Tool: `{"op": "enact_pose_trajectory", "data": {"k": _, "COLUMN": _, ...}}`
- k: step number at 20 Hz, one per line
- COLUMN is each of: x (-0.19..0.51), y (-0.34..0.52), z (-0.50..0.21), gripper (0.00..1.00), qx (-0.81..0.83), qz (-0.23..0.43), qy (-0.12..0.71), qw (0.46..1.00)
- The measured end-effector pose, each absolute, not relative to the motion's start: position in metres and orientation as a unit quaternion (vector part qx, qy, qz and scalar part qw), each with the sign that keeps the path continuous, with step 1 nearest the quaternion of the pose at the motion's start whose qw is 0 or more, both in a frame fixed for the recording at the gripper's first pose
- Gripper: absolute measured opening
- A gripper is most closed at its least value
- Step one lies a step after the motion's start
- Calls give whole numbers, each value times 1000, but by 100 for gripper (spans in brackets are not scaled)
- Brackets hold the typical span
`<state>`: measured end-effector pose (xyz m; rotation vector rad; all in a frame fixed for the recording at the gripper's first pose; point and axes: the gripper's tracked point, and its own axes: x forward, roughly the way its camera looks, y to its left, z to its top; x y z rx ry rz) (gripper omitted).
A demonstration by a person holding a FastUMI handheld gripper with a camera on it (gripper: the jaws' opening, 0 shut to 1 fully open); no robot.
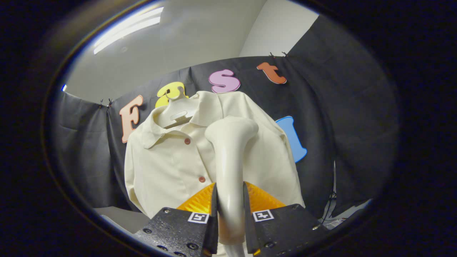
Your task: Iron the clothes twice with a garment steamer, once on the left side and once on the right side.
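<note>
My gripper (230, 194) is shut on the handle of a cream-white garment steamer (230, 150). The steamer stands upright between the two fingers, and its wide head rises beyond them. Just past the head hangs a cream button-up shirt (167, 167) with reddish buttons, on a white hanger (177, 112) against the black cloth wall. The steamer head sits in front of the shirt's upper chest, right of the button line. Whether the head touches the fabric cannot be told. The steamer hides part of the shirt's right half.
Black cloth wall (339, 117) surrounds the shirt on both sides. A dark cable (330, 207) hangs down at the lower right, beside a pale surface. Another pale surface (121, 217) lies under the shirt's left hem. White ceiling with a strip light (128, 26) is above.
</note>
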<state>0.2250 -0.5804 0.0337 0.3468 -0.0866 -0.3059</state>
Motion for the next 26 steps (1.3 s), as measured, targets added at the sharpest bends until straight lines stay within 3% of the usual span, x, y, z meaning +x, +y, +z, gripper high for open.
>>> {"op": "enact_pose_trajectory", "data": {"k": 26, "x": 172, "y": -566, "z": -163, "gripper": 30, "qx": 282, "qz": -173, "qy": 40, "qw": 943}}
